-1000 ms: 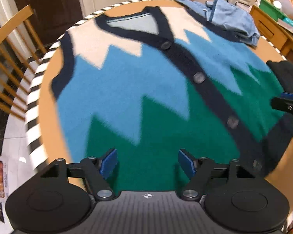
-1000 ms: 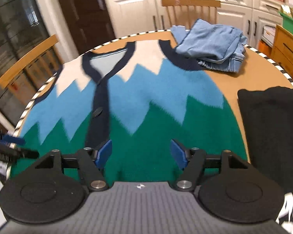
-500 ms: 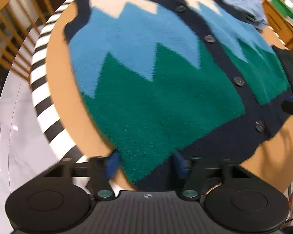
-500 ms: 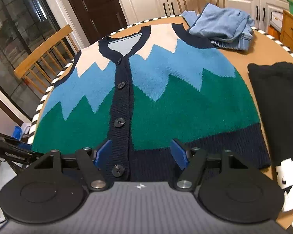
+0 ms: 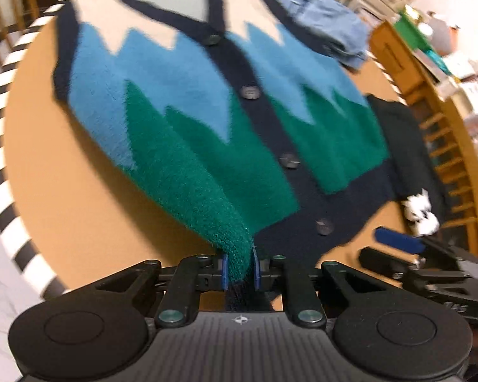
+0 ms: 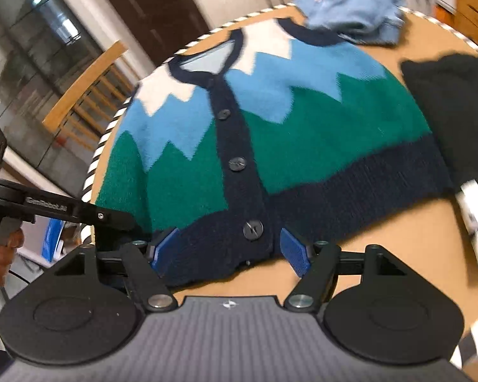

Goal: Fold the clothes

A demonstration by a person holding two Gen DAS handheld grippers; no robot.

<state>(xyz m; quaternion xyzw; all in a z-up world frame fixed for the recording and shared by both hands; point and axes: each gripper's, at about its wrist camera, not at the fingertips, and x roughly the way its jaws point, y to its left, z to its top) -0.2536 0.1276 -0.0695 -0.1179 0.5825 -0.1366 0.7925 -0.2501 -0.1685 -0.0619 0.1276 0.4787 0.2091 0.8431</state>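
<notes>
A knitted cardigan vest [image 5: 207,102] in cream, blue, green and navy lies flat, buttoned, on a round wooden table [image 5: 63,191]. My left gripper [image 5: 239,270] is shut on the vest's near left hem corner, lifting it slightly. My right gripper [image 6: 229,251] is open, its blue pads either side of the navy hem and the lowest button [image 6: 253,229]. The vest also shows in the right wrist view [image 6: 302,121]. The left gripper appears there at the left edge [image 6: 63,210].
Crumpled blue denim [image 5: 328,22] lies at the table's far side. A folded black garment [image 6: 462,102] with white print lies right of the vest. The table has a striped rim [image 5: 3,73]. Wooden chairs [image 6: 89,92] and cabinets stand around.
My left gripper drew back to the vest's hem corner and closed on it, raising the corner. My right gripper drew back to the hem by the lowest button, still open.
</notes>
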